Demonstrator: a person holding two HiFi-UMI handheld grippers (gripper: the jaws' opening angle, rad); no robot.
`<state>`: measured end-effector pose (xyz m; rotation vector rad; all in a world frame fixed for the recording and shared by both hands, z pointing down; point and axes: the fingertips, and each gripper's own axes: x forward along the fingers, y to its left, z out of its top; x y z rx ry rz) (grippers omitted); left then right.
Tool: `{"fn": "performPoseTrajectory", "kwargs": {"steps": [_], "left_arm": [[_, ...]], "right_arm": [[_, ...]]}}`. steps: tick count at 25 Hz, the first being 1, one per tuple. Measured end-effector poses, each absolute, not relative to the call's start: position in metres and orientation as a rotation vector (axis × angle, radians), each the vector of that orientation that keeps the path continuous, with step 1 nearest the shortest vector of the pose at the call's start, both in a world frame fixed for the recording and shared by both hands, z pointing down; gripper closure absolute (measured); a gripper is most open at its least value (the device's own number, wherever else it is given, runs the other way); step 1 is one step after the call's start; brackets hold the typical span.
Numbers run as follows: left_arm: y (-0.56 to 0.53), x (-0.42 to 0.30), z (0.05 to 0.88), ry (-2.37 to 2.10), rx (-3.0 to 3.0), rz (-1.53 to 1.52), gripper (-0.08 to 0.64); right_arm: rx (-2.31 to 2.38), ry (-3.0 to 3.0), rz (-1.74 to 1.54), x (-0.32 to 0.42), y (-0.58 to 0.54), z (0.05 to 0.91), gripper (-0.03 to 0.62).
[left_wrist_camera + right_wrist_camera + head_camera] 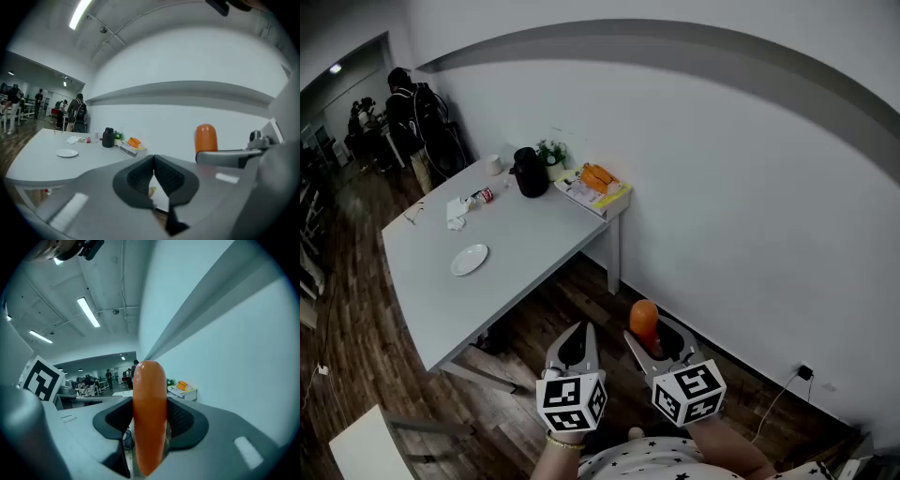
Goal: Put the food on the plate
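Food (149, 418) is gripped in our right claw (658, 345), left claw (153, 168) closed on nothing; next we must carry it to the plate (469, 259).

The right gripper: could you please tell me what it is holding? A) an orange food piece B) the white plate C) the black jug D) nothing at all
A: the right gripper is closed on the orange food piece, which stands upright between its pads in the right gripper view.
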<state>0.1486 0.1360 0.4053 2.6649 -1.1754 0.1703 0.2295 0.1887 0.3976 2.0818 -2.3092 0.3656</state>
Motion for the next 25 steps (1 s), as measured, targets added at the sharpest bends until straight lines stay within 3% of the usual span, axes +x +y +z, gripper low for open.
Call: {"fn": "performPoseTrajectory", "kwargs": {"steps": [7, 15, 25], "left_arm": [[0.141, 0.136, 0.407, -1.268, 2.625, 0.168, 0.552], [0.125, 0.069, 0.426, -1.492, 2.461, 0.184, 0.552], [0.035, -0.001, 0.431, -1.627, 2.367, 0.138, 0.552]], "right_arm": [[1.973, -2.388, 0.384, 0.221, 0.185, 0.402, 0.373], [1.742, -2.525, 0.416, 0.174, 0.155, 0.416, 0.373], [1.520, -2.622, 0.419, 0.100, 0.054, 0.422, 0.371]]}}
